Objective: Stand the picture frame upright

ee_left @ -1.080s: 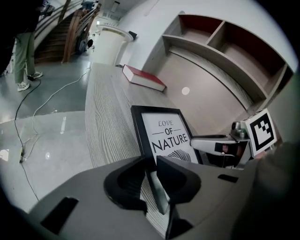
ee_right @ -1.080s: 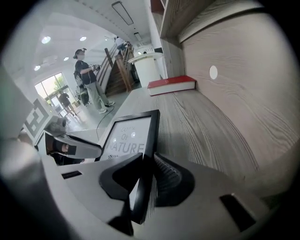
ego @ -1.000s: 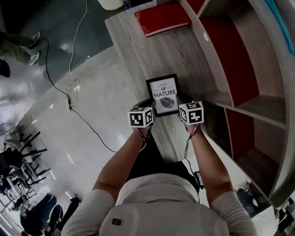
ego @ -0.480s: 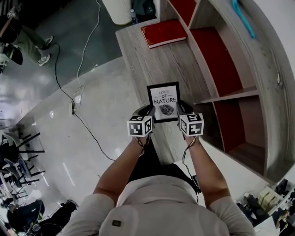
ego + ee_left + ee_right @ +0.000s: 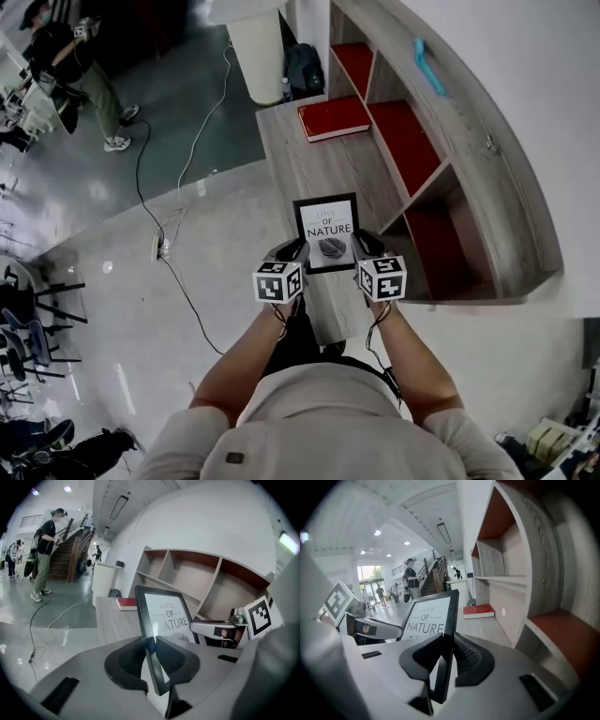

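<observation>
Stretching beyond the picture frame (image 5: 326, 232), a wood-grain desk (image 5: 319, 169) meets red-backed shelves (image 5: 401, 133).

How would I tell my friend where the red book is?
Find the long wooden table beside the shelf unit with red insides. At its far end lies the red book, flat and closed. It is red all over, while the picture frame is black-edged.

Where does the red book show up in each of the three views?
Head view: red book top centre, on the table's far end, beyond the picture frame.
Left gripper view: left of centre, just left of the frame's edge.
Right gripper view: right of centre, just right of the frame.
Shared landmark: the picture frame, in all three.
</observation>
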The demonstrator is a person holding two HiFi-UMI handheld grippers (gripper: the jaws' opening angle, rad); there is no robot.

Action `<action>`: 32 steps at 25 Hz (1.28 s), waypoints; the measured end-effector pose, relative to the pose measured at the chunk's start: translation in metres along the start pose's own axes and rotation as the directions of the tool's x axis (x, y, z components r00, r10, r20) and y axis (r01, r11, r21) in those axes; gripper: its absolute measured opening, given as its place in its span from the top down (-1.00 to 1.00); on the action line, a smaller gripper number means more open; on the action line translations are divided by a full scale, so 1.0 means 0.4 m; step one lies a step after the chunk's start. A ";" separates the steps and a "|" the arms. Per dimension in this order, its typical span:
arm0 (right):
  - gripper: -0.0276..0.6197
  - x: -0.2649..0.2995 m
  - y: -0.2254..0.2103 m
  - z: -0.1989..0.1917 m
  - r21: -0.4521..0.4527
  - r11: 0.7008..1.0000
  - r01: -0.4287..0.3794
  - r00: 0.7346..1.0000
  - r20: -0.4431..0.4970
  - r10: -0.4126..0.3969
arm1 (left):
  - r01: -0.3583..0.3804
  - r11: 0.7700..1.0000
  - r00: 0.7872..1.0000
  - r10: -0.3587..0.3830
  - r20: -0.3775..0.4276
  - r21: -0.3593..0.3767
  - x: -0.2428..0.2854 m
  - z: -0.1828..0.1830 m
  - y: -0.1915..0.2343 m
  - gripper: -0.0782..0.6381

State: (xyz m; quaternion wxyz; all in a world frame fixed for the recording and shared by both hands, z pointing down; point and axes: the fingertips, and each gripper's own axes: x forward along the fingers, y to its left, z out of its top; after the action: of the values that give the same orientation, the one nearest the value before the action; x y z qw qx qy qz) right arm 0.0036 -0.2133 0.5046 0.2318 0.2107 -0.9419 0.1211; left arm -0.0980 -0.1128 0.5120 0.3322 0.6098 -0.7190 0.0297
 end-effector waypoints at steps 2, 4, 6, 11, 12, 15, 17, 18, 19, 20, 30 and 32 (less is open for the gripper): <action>0.67 0.084 0.008 0.000 -0.006 1.000 -0.022 0.999 0.040 0.023 | -0.019 1.000 0.999 0.019 0.034 0.020 0.037 0.010 0.070 0.56; 0.67 0.206 0.006 -0.028 -0.008 0.999 -0.041 0.997 0.071 0.041 | -0.037 0.999 0.998 0.034 0.060 0.037 0.106 0.000 0.167 0.56; 0.67 0.256 0.008 -0.046 -0.015 0.999 -0.048 0.995 0.091 0.049 | -0.048 0.998 0.996 0.044 0.078 0.048 0.131 -0.009 0.206 0.56; 0.67 0.173 0.026 0.019 -0.047 0.998 -0.048 0.986 0.159 0.055 | -0.054 0.995 0.991 0.043 0.130 0.082 0.063 0.040 0.147 0.56; 0.67 0.154 0.028 0.033 -0.048 0.998 -0.045 0.984 0.171 0.053 | -0.054 0.994 0.989 0.040 0.139 0.092 0.050 0.052 0.133 0.56; 0.66 0.110 0.029 0.058 -0.046 0.998 -0.035 0.979 0.197 0.044 | -0.047 0.992 0.988 0.028 0.155 0.116 0.025 0.079 0.099 0.56; 0.66 0.091 0.018 0.070 -0.043 0.999 -0.022 0.977 0.210 0.031 | -0.036 0.991 0.987 0.014 0.160 0.133 0.024 0.096 0.080 0.56; 0.66 0.084 0.009 0.077 -0.042 0.999 -0.012 0.976 0.216 0.021 | -0.028 0.990 0.987 0.004 0.162 0.141 0.029 0.103 0.070 0.56; 0.66 0.080 -0.002 0.084 -0.040 0.999 0.000 0.975 0.223 0.008 | -0.019 0.988 0.986 -0.006 0.164 0.150 0.037 0.110 0.062 0.56; 0.66 0.077 -0.012 0.089 -0.037 0.999 0.013 0.974 0.228 -0.004 | -0.009 0.987 0.986 -0.017 0.164 0.158 0.046 0.117 0.056 0.56; 0.66 0.076 -0.077 0.078 0.063 0.987 0.151 0.961 0.225 -0.161 | 0.130 0.961 0.984 -0.155 0.088 0.246 0.132 0.155 0.033 0.56; 0.66 0.077 -0.081 0.075 0.086 0.979 0.184 0.954 0.225 -0.199 | 0.162 0.952 0.980 -0.185 0.068 0.260 0.148 0.162 0.037 0.56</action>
State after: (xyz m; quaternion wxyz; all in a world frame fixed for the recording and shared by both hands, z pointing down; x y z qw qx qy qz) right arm -0.0182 -0.2623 0.4979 0.1239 0.3211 -0.9333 0.1027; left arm -0.1419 -0.1887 0.4975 0.2198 0.7087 -0.6673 0.0640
